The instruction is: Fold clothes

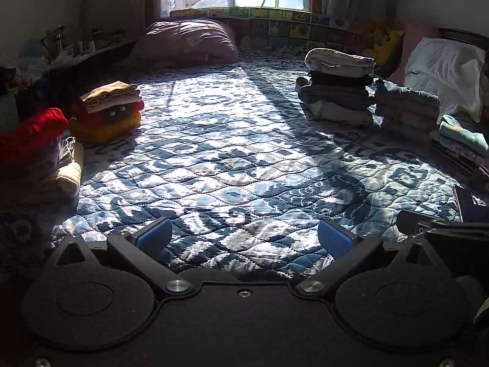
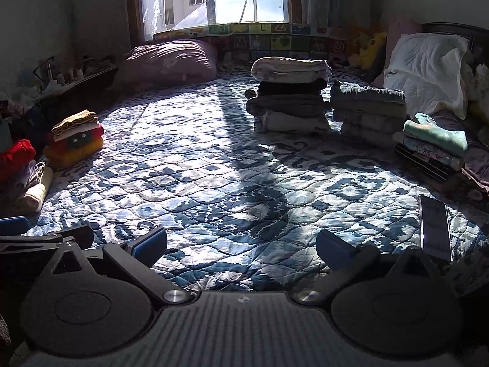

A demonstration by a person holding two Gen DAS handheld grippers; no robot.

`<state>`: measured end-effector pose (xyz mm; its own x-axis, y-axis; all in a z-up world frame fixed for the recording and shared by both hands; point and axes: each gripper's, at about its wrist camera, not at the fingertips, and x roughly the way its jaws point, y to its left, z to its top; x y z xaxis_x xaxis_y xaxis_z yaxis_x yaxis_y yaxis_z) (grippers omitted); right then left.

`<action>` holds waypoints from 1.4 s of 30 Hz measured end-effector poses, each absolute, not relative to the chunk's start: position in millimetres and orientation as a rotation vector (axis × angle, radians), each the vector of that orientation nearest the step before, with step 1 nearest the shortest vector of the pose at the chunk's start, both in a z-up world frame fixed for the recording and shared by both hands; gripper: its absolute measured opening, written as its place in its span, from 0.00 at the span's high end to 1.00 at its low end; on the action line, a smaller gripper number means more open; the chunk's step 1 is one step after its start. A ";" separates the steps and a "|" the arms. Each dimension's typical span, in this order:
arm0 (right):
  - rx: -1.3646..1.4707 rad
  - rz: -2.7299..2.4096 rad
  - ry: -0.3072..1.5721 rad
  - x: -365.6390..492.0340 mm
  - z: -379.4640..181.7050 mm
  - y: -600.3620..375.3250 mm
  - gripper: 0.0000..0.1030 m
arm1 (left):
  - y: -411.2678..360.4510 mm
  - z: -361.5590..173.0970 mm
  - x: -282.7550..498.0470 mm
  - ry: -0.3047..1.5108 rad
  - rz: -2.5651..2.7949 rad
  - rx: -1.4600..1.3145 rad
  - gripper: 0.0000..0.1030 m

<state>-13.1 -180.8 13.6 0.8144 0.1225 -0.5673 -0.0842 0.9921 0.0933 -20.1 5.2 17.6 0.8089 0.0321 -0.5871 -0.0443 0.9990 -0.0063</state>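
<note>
Folded clothes stand in stacks around a blue-and-white quilted bed [image 1: 232,159] [image 2: 232,183]. On the left are a yellow, red and tan stack [image 1: 110,110] [image 2: 76,140] and a red-topped stack [image 1: 36,153] [image 2: 21,171]. On the right are a dark stack with a pale top [image 1: 336,88] [image 2: 290,94], a grey stack [image 1: 406,110] [image 2: 366,113] and a mint-topped stack [image 1: 461,140] [image 2: 434,146]. My left gripper [image 1: 244,238] is open low over bare quilt. My right gripper [image 2: 241,247] is open too, holding nothing.
A dark phone [image 2: 435,229] lies on the quilt near my right gripper. A pink pillow [image 1: 189,42] and white pillow [image 2: 424,70] sit at the far end under the window. A cluttered shelf [image 1: 61,52] runs along the left edge.
</note>
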 end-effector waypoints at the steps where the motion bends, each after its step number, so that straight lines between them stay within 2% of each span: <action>1: 0.078 0.117 0.598 -13.4 14.4 -183.6 0.00 | 4.7 19.2 -18.8 0.625 0.037 -0.022 0.00; 11: 0.172 0.083 0.525 15.0 13.9 -222.2 0.00 | -21.6 32.9 23.6 0.582 -0.102 -0.002 0.00; 23: 0.331 -0.171 0.393 93.5 -23.6 -349.1 0.00 | -120.2 8.4 148.2 0.605 -0.355 0.053 0.00; 32: 0.453 -0.426 0.220 143.0 -24.4 -489.1 0.01 | -248.9 20.6 220.0 0.535 -0.595 0.101 0.03; 35: 0.452 -0.470 0.158 156.9 -26.0 -524.2 0.03 | -290.2 21.3 244.7 0.525 -0.658 0.107 0.09; 37: 0.437 -0.499 0.139 163.2 -26.1 -540.8 0.15 | -317.2 20.6 261.7 0.527 -0.700 0.109 0.24; 40: 0.439 -0.533 0.122 172.5 -32.2 -567.6 0.27 | -355.5 16.4 285.7 0.534 -0.756 0.106 0.34; 41: 0.436 -0.539 0.126 176.3 -33.9 -573.2 0.28 | -366.5 12.8 294.5 0.539 -0.777 0.102 0.36; 42: 0.430 -0.548 0.134 182.0 -36.3 -580.4 0.29 | -374.7 7.5 307.2 0.545 -0.789 0.104 0.42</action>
<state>182.0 -580.4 -36.3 0.8471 -0.4759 -0.2364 0.5313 0.7673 0.3592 307.2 -374.7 7.5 0.5745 -0.6464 -0.5021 0.6986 0.7069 -0.1106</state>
